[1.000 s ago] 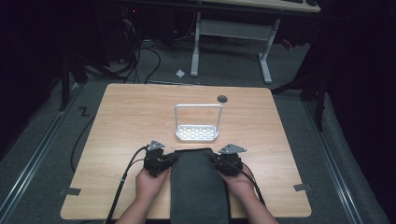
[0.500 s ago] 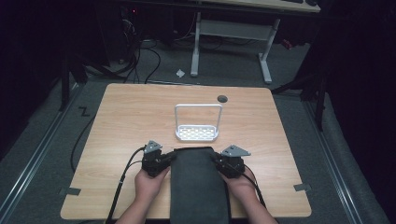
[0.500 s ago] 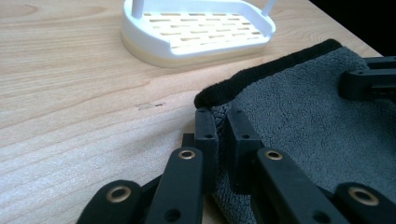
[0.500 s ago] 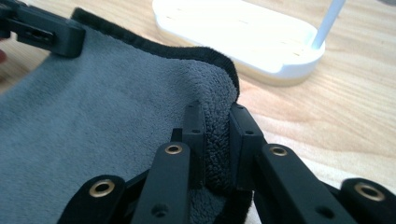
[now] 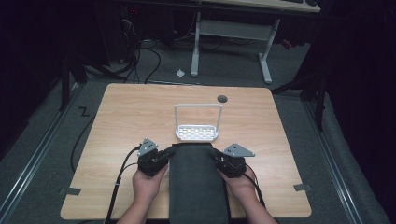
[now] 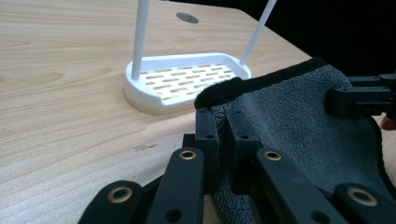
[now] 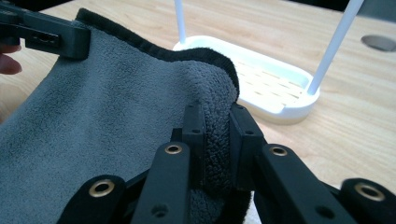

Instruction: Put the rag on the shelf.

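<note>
High view: the left gripper (image 5: 164,156) and right gripper (image 5: 217,158) each pinch a far corner of the towel (image 5: 196,186), the rack (image 5: 197,134) just beyond. Left gripper view: jaws clamp the towel (image 6: 299,126) corner, having just closed. Right gripper view: jaws grip the towel (image 7: 116,126) fold.

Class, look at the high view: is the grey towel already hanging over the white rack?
No, the towel lies on the table in front of the rack, whose top bar is bare.

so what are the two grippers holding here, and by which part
Both hold the grey towel by its far corners: the left gripper is shut on the left one, the right gripper on the right one, near the white rack.
</note>
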